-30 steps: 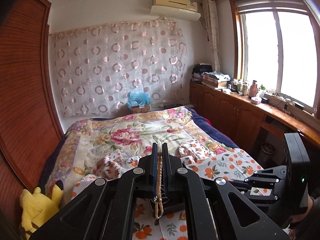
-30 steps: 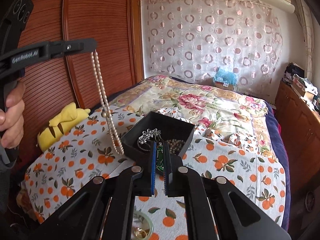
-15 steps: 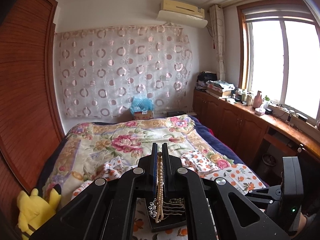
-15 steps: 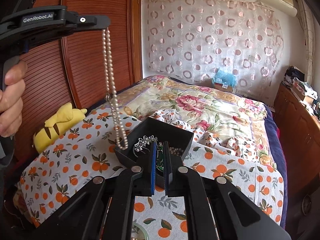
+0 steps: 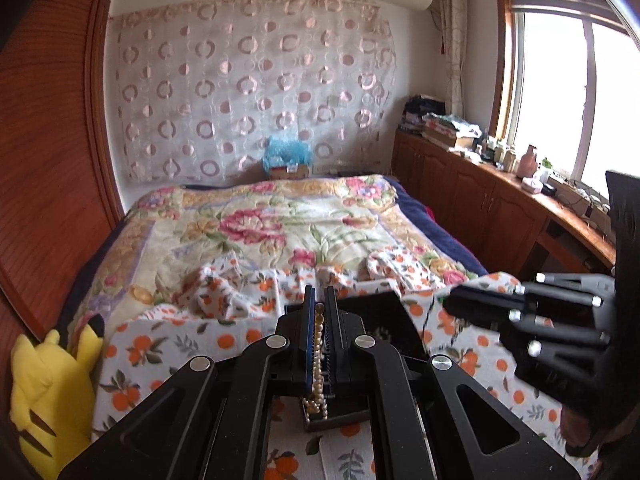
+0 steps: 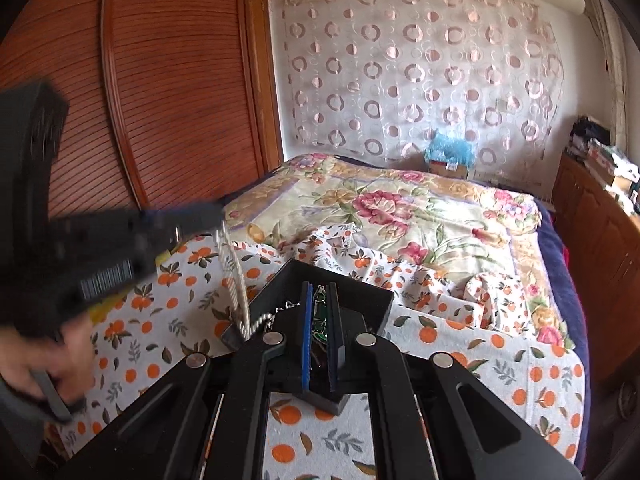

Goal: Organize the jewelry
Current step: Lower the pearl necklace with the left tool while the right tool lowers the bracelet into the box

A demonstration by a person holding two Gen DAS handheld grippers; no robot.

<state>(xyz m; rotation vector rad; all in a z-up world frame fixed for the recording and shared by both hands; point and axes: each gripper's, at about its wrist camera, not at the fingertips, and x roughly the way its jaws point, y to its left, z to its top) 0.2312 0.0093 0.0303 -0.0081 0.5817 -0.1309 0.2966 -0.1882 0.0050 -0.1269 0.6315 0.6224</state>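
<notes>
My left gripper (image 5: 319,300) is shut on a pearl necklace (image 5: 317,364) that hangs between its fingers, its lower end reaching into the black jewelry tray (image 5: 384,312) on the bed. In the right wrist view the left gripper (image 6: 208,210) is blurred, with the necklace (image 6: 234,280) dangling down to the tray's left side. My right gripper (image 6: 320,292) is nearly closed over the black tray (image 6: 360,292), with a green piece (image 6: 320,316) seen between its fingers. Whether it grips that piece I cannot tell. The right gripper (image 5: 452,300) also shows in the left wrist view.
The tray sits on an orange-print cloth (image 6: 460,344) over a floral quilt (image 6: 400,208). A yellow plush toy (image 5: 44,384) lies at the bed's left edge. A wooden wardrobe (image 6: 160,80) stands on the left and wooden cabinets (image 5: 480,208) under the window on the right.
My left gripper has come down fast with the pearl necklace, from high above the bed to just over the tray, and the necklace's lower end now reaches the tray. The right gripper stays over the tray.
</notes>
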